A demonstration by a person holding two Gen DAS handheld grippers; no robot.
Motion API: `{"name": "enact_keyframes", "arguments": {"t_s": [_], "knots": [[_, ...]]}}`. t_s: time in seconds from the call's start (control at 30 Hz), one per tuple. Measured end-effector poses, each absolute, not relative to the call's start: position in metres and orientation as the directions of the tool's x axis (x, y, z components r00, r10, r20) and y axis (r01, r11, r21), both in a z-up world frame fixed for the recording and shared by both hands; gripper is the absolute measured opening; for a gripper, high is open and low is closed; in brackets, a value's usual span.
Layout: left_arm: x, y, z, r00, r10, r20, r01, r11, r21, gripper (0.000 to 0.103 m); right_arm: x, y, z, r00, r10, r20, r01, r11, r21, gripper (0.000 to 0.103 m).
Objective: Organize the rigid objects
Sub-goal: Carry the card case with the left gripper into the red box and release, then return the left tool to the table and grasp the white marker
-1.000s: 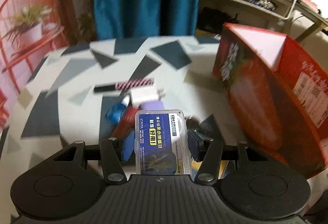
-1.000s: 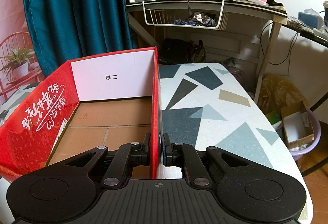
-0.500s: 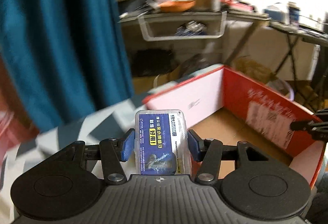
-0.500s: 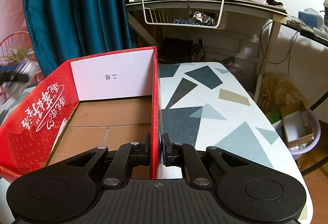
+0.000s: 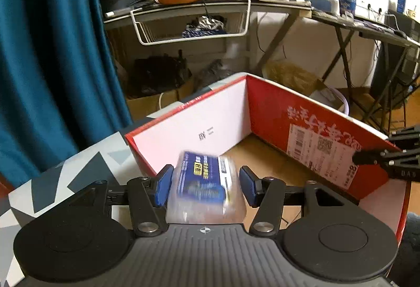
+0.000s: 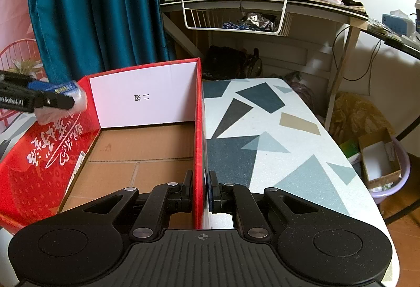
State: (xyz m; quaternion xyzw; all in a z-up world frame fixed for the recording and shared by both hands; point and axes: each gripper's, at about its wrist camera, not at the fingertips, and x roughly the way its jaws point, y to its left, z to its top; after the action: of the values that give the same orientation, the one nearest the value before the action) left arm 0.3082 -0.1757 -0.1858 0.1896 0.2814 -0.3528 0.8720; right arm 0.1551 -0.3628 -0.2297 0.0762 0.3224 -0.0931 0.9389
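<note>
Clear plastic case with a blue printed label, yellow and white lettering across it, sits between the blue pads of the left gripper, tilted and blurred, its clear lower end reaching back toward the gripper body. In the left wrist view the left-hand pad lies against the case's side, while a narrow gap seems to show at the right-hand pad, so whether the jaws clamp it firmly cannot be told through the blur. The case hangs over the near corner of the red cardboard box, above its bare brown floor. From the right wrist view the same case shows at the far left, carried by the left gripper just over the box's left wall, which bears white script on red. The box has a white inner end panel with small black characters. The right gripper is closed on the box's right wall, one finger inside and one outside. The box stands on a table patterned with grey and dark blue triangles.
</note>
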Motion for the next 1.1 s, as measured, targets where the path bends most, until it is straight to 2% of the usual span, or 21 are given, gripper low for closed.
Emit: {"name": "enact_keyframes", "arguments": {"t_s": [0.33, 0.53, 0.63, 0.9, 1.1], "knots": [[0.309, -0.156, -0.177, 0.572, -0.527, -0.628, 0.715, 0.696, 0.067, 0.058, 0.155, -0.363, -0.23, 0.775, -0.126, -0.619, 0.227, 0.97, 0.086, 0.009], [0.308, -0.111, -0.157, 0.64, -0.488, -0.593, 0.617, 0.787, 0.019, 0.059, 0.154, -0.363, -0.231, 0.776, -0.129, -0.618, 0.233, 0.968, 0.091, 0.009], [0.304, -0.075, -0.158, 0.684, -0.42, -0.596, 0.525, 0.851, 0.004, 0.059, 0.154, -0.363, -0.231, 0.777, -0.127, -0.616, 0.234, 0.968, 0.095, 0.009], [0.284, 0.017, -0.188, 0.675, -0.221, -0.704, 0.25, 0.966, -0.063, 0.06, 0.153, -0.363, -0.232, 0.785, -0.125, -0.607, 0.237, 0.966, 0.107, 0.009], [0.26, 0.056, -0.229, 0.542, -0.09, -0.835, 0.098, 0.994, -0.044, 0.058, 0.153, -0.363, -0.233, 0.787, -0.123, -0.605, 0.237, 0.965, 0.112, 0.01]]}}
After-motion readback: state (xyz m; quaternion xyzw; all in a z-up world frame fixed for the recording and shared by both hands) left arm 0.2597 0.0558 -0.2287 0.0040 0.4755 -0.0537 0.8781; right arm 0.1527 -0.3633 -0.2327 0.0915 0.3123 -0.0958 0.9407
